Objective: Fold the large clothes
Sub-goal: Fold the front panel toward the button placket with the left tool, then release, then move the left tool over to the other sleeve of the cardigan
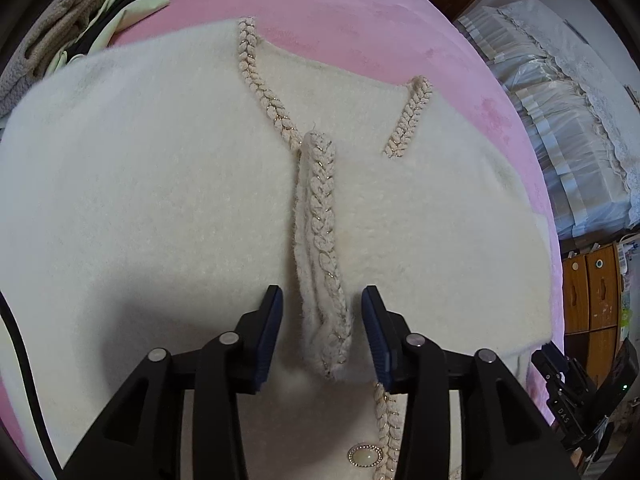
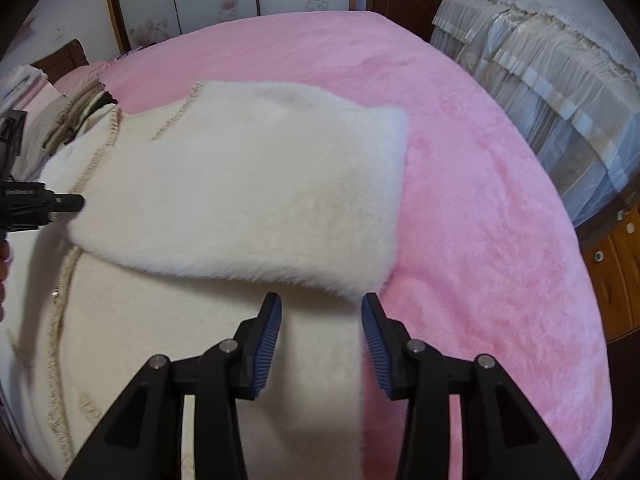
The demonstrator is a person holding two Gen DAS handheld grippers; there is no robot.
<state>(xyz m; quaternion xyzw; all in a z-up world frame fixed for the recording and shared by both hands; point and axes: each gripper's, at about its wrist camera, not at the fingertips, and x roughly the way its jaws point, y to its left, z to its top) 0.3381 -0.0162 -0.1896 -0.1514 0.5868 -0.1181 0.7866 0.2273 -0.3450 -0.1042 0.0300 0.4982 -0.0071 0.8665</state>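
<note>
A fluffy white cardigan [image 1: 152, 208] with braided beige trim [image 1: 322, 216] and an oval button [image 1: 365, 457] lies flat on a pink bed [image 1: 360, 12]. My left gripper [image 1: 322, 336] is open, its jaws either side of a raised fold of the trim, just above it. In the right wrist view the cardigan's sleeve [image 2: 256, 184] is folded across the body. My right gripper [image 2: 322, 340] is open and empty over the cardigan's right edge. The left gripper [image 2: 48, 204] shows at the far left of the right wrist view, and the right gripper's body [image 1: 576, 396] at the lower right of the left wrist view.
A pile of folded beige, pale green and dark clothes [image 1: 80, 28] sits at the far left of the bed. The pink blanket [image 2: 500, 240] stretches to the right. A cloth-covered piece of furniture [image 2: 540, 60] and a wooden cabinet [image 2: 616, 272] stand beyond the bed.
</note>
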